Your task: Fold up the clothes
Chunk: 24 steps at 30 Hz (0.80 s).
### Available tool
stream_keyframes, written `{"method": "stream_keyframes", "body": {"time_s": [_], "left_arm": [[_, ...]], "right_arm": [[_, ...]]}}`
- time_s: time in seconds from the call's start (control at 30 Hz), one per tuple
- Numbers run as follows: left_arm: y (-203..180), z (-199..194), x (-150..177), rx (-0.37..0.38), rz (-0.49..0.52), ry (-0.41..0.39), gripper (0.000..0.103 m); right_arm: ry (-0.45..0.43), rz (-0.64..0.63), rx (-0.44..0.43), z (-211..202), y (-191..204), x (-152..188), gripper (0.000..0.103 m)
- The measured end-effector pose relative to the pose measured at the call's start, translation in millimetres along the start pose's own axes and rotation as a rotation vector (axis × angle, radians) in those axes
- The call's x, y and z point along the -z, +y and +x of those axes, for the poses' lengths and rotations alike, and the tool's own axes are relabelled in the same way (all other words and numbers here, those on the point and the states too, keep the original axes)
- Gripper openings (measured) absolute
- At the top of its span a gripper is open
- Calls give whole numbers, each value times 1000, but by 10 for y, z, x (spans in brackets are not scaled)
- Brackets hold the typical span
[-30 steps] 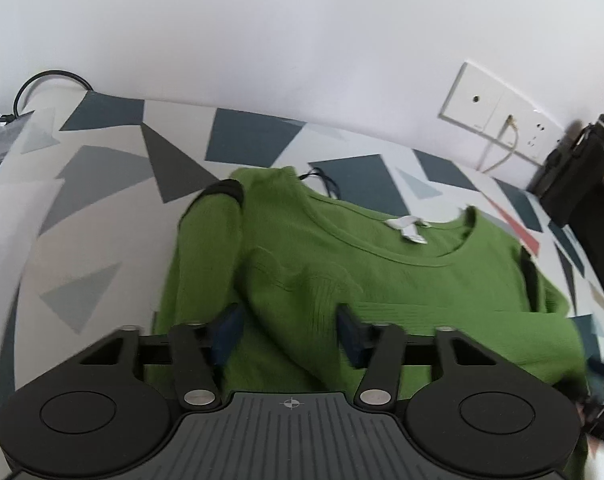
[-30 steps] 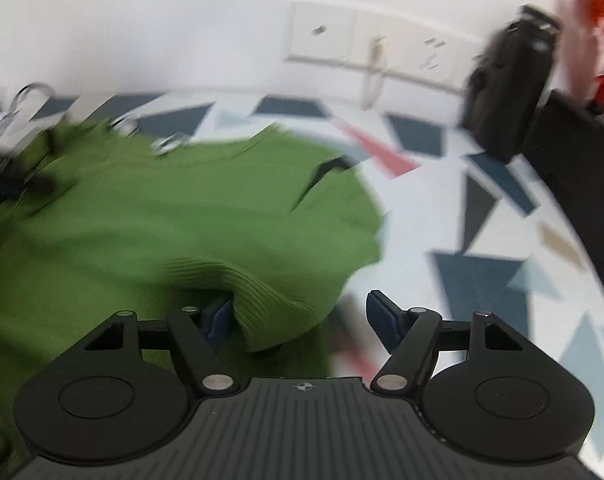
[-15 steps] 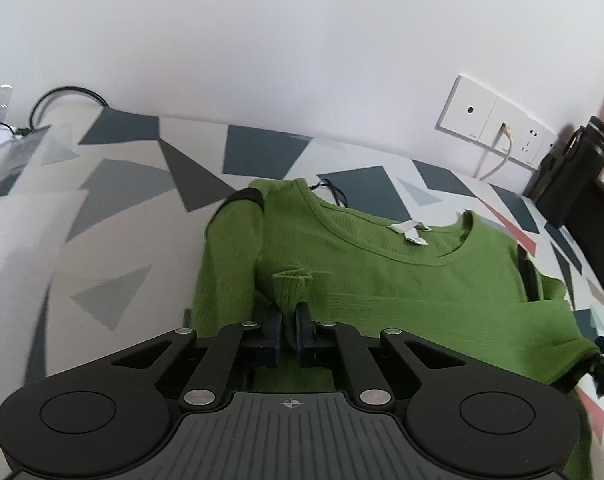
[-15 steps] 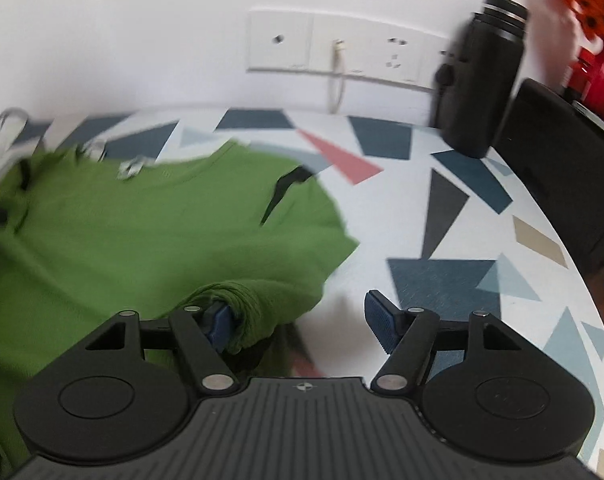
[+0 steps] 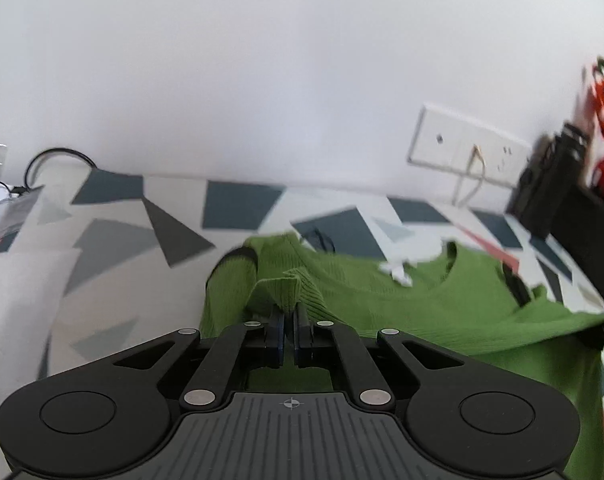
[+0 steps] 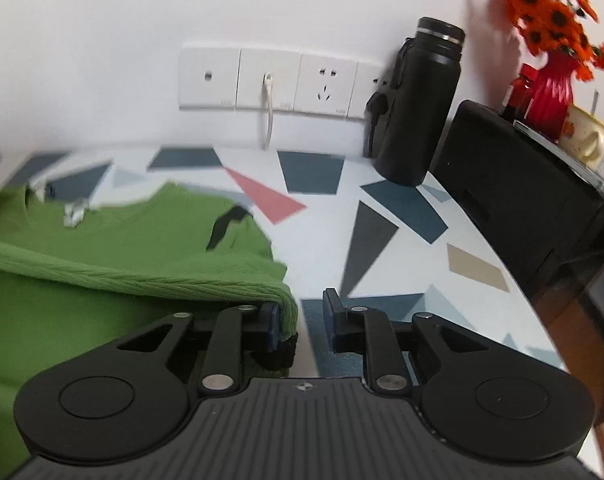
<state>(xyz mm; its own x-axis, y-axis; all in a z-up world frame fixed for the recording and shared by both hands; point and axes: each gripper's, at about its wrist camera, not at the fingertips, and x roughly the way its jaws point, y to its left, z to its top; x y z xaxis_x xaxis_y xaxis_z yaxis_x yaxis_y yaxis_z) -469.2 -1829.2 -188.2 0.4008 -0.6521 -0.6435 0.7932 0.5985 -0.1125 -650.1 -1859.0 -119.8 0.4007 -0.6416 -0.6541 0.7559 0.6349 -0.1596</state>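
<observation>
Left gripper [image 5: 289, 330], open second ago, now clamping green sweater [image 5: 442, 308] hem on patterned table [image 5: 114, 240]. Right gripper [image 6: 302, 322] closing, hem fold against one pad. Bottom-up fold starting.

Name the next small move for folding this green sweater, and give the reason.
Probably finish closing the right hand-held gripper: its jaws are closing with the green sweater hem against only one pad. The left hand-held gripper already pinches its fold, so both could then lift together.
</observation>
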Motion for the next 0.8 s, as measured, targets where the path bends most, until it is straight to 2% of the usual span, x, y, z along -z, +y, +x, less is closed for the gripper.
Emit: {"method": "stream_keyframes", "body": {"time_s": [0.1, 0.23, 0.33, 0.43, 0.47, 0.5, 0.67, 0.73, 0.77, 0.8], "left_arm": [[-30, 93, 156, 0, 24, 62, 4], [25, 137, 297, -1, 33, 96, 5], [56, 146, 294, 6, 29, 105, 7], [112, 162, 253, 40, -8, 128, 14], [135, 166, 236, 56, -25, 136, 22], [154, 168, 223, 65, -36, 143, 25], [211, 167, 178, 84, -51, 158, 25], [222, 160, 169, 79, -51, 155, 25], [228, 156, 165, 75, -51, 154, 20], [226, 142, 164, 64, -43, 148, 11]], "right_arm": [[63, -11, -38, 47, -44, 110, 31], [77, -21, -91, -84, -101, 229, 58], [87, -28, -155, -197, -187, 246, 65], [97, -14, -219, -285, -290, 215, 66], [99, -9, -237, -311, -320, 199, 67], [101, -8, -248, -335, -343, 180, 68], [113, -6, -305, -425, -419, 112, 69], [121, -7, -327, -450, -442, 96, 75], [129, -14, -330, -454, -451, 98, 75], [138, -24, -334, -454, -460, 102, 75]]}}
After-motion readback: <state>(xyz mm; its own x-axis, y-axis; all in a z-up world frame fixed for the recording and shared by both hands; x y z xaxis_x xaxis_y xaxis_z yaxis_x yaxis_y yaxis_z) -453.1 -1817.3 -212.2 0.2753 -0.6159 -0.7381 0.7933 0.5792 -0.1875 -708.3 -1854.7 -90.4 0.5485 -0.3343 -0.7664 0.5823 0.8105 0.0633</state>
